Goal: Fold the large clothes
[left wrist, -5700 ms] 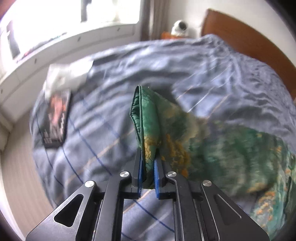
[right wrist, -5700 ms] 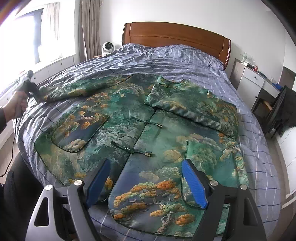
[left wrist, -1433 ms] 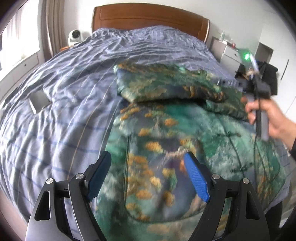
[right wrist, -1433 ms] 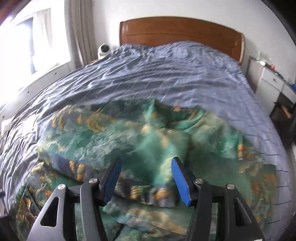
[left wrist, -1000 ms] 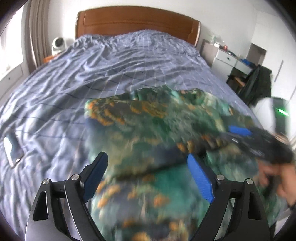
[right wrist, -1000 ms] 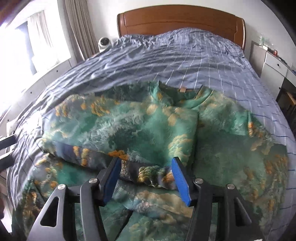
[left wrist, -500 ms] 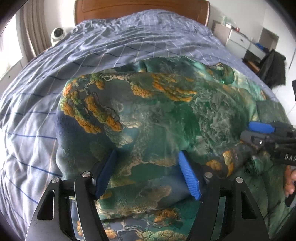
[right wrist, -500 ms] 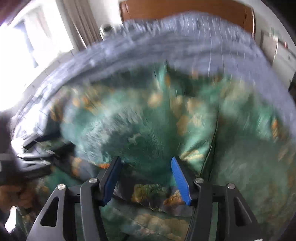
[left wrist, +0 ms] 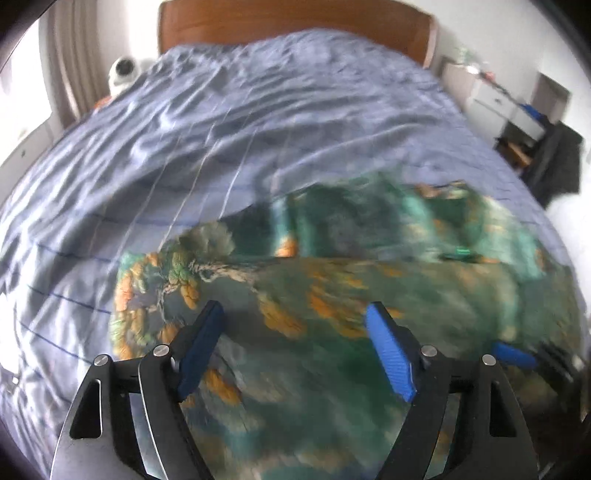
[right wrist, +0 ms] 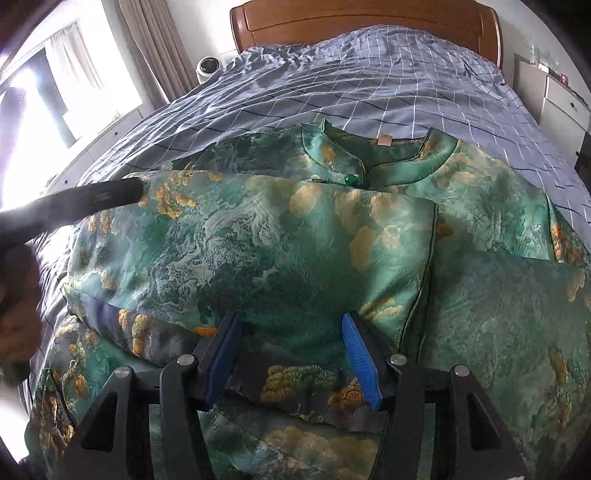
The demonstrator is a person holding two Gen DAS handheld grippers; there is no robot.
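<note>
A large green brocade jacket with orange and teal landscape print lies on the bed, both sleeves folded across its front and the collar toward the headboard. It also shows, blurred, in the left wrist view. My right gripper is open, its jaws low over the cuff end of the folded left sleeve. My left gripper is open and empty over the jacket's left part. The right gripper's blue fingertips show at the lower right of the left wrist view.
The bed has a blue checked cover and a wooden headboard. A white round camera sits at the bed's far left corner. A white dresser and dark clothing stand on the right. The left gripper's dark body shows at the left.
The left gripper let go of the sleeve after laying it across the jacket. Both grippers came down close over the folded sleeves. In the last half second the left view tilted up toward the headboard.
</note>
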